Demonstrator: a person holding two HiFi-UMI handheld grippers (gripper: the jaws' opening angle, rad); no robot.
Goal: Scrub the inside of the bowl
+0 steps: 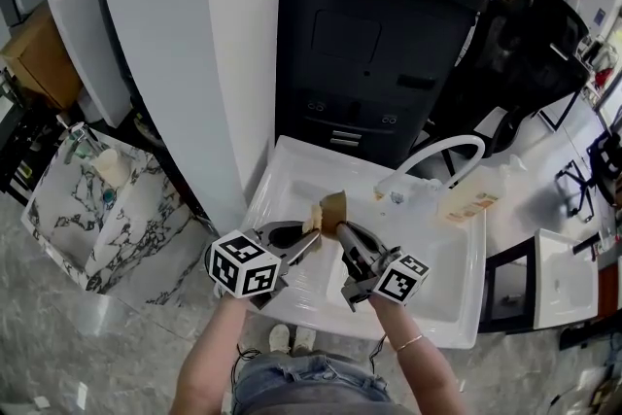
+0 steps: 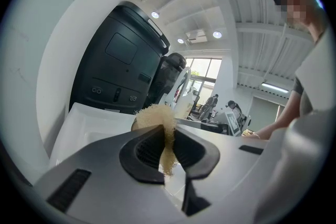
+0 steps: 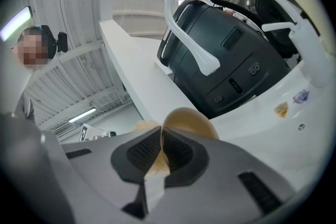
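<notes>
Your L gripper is clamped on a fuzzy tan scrub pad, which sticks out past the tips. Your R gripper pinches the rim of the tan bowl, with the bowl wall btwn its pads. The bowl is held just ahead of both tips, w/ the pad right at its L side. Below both is the white sink. The white faucet is ahead-right of the R gripper, and the black cabinet is beyond.
</notes>
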